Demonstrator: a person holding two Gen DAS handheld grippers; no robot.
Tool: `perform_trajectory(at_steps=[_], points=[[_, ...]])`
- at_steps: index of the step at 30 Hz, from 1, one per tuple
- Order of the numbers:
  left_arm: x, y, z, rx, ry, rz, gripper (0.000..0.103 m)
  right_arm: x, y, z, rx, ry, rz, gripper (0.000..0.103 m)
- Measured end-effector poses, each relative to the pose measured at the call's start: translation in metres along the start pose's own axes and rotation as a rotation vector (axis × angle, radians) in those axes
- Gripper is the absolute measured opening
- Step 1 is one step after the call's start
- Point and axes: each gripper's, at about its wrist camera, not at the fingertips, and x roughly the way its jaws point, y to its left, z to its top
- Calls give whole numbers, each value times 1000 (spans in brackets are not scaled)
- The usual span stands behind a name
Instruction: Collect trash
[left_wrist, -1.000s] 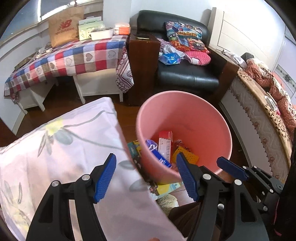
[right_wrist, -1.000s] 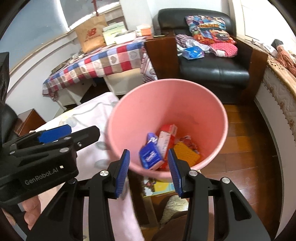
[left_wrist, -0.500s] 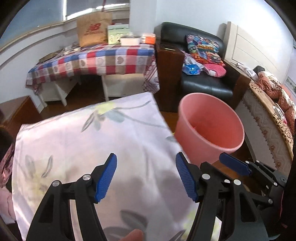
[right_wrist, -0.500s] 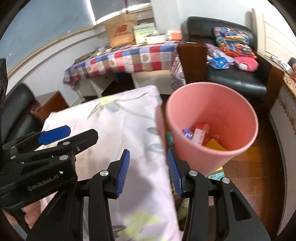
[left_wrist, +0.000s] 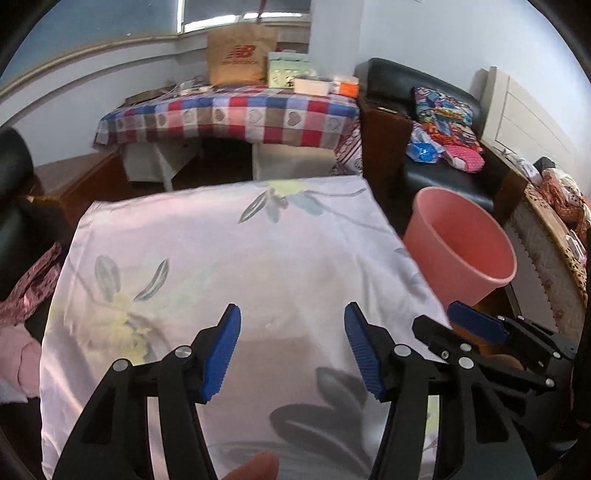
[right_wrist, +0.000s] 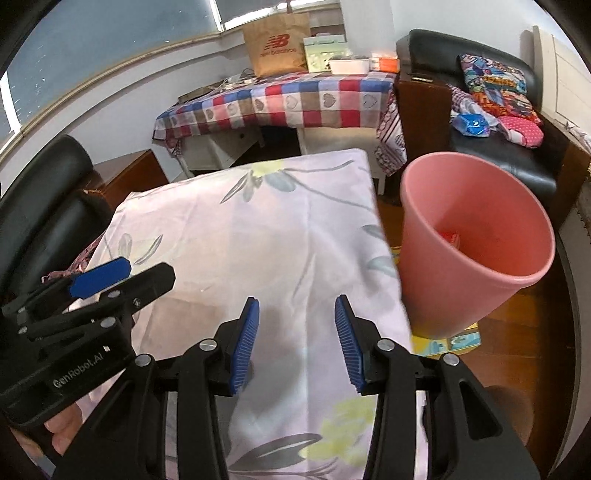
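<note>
Two tongs hang over a worktop (left_wrist: 229, 258) draped in a smooth pale cloth printed with grey leaves and yellow flowers. The left tongs (left_wrist: 291, 350) have nothing between their ribbed blue pads and the jaws are closing; the right tongs (right_wrist: 297, 338) stand parted and hold nothing. Both point down at bare cloth near the worktop's near edge, the right tongs closer to its right edge.

Just off the worktop's right edge stands a pink plastic bin (right_wrist: 476, 240), round, smooth-walled and wider at the rim than at the base. In the right wrist view a red packet (right_wrist: 448, 236) of trash lies inside it; from the left wrist view (left_wrist: 461, 247) its contents are hidden by the wall. The bin rests on a brown wooden floor (right_wrist: 517, 332), with a yellow and blue printed sheet (right_wrist: 447, 339) under its base.

Beyond the worktop's far edge is a second table under a checked cloth (left_wrist: 229, 114) of red, blue and brown squares with hearts. A brown paper bag (left_wrist: 240, 59), a pale green box (left_wrist: 288, 68) and a white tray (left_wrist: 312, 85) sit on it. To the right a black leather armchair (left_wrist: 443, 177) carries bright patterned cushions (left_wrist: 443, 110) and a blue packet (left_wrist: 424, 151). At the left a dark padded chair (right_wrist: 40, 192) is seen. A fingertip (left_wrist: 255, 467) shows at the bottom of the left wrist view.
</note>
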Motion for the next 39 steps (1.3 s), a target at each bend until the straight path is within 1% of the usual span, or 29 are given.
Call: perform_trajectory(at_steps=[5,10,23,27,39], points=[[8,19,-11,-46,29,37,53,11,15,-9,-26,30,21,43],[15,27,-16,-64,48,46,50,19,20,-15,-35,53,26,44],[33,16,-21,-30,97,39,50,24,6,-15,12,57,6,43],[35,14,-20,-22,99,31,47,25,4,-15,13,56,7,43],[35,11,-21,-14,101,22,47,23,3,-14,10,46,-1,43]])
